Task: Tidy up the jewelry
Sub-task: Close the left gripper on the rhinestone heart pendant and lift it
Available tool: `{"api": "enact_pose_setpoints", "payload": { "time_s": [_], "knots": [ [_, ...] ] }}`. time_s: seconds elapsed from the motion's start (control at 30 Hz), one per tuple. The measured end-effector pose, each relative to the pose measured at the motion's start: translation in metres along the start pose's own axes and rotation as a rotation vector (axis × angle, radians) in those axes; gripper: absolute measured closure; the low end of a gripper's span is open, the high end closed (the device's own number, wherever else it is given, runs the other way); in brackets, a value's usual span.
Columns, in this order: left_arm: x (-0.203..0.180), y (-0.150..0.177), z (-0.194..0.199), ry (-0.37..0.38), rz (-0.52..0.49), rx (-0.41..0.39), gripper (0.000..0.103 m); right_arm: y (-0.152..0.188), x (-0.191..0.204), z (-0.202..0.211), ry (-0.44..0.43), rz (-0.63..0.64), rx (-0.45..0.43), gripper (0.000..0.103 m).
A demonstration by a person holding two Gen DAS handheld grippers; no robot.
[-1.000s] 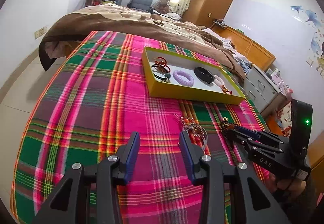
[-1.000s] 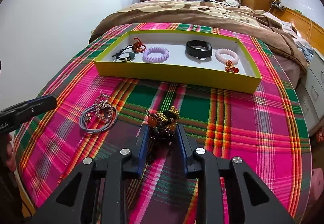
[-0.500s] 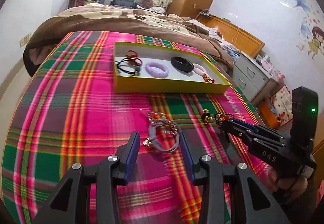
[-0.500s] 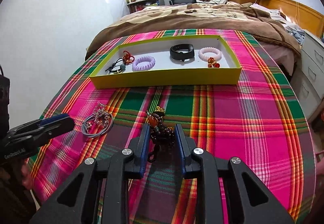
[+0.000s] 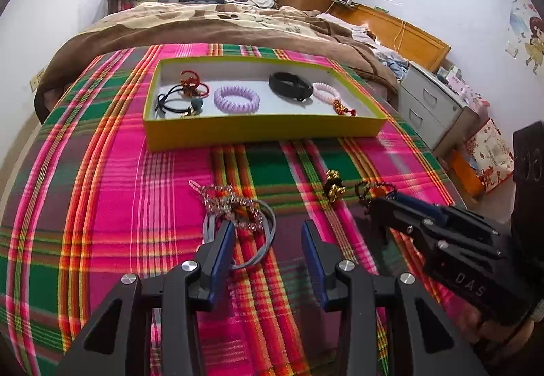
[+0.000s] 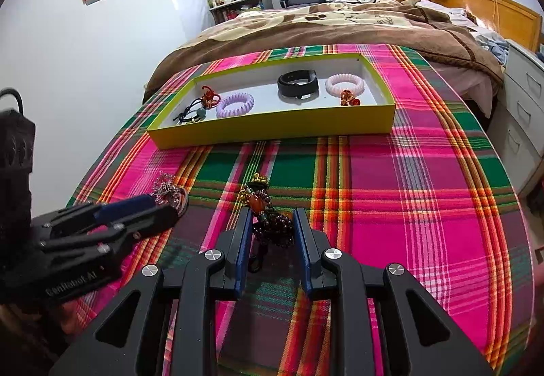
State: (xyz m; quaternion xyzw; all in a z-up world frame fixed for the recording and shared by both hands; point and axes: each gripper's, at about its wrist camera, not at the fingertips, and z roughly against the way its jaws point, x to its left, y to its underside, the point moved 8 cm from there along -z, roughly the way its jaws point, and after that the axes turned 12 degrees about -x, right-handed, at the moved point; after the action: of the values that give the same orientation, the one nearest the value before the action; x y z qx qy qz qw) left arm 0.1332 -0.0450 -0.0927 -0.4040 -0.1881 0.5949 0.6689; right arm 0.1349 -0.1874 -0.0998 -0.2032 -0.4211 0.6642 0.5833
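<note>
Right gripper closes on the beads while the left lines up its own pick.

The right gripper has just been closing and now pinches the dark maroon beaded bracelet with an orange stone on the near plaid cloth. The left gripper, jaws spread and empty, has slid over the grey hair ties with a sparkly charm. Both pieces look bound for the far yellow-walled tray.

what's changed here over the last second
The left gripper, jaws open, has slid across the plaid cloth to the grey hair tie with a sparkly charm, now partly between its fingers. The right gripper has just been closing around the dark bead bracelet. The yellow tray and its contents are unchanged.
</note>
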Motion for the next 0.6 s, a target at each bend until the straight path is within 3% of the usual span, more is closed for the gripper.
{"api": "enact_pose_setpoints", "payload": {
  "time_s": [0.13, 0.4, 0.6],
  "knots": [
    [0.004, 0.003, 0.001, 0.009, 0.000, 0.020, 0.063, 0.000, -0.001, 0.000, -0.002, -0.004, -0.002, 0.078],
    [0.035, 0.002, 0.003, -0.105, -0.028, 0.048, 0.063, -0.001, -0.001, 0.001, -0.007, -0.013, -0.005, 0.078],
    [0.042, -0.001, 0.002, -0.088, 0.006, 0.053, 0.063, -0.002, 0.001, 0.001, -0.012, -0.016, -0.011, 0.078]
  ]
}}
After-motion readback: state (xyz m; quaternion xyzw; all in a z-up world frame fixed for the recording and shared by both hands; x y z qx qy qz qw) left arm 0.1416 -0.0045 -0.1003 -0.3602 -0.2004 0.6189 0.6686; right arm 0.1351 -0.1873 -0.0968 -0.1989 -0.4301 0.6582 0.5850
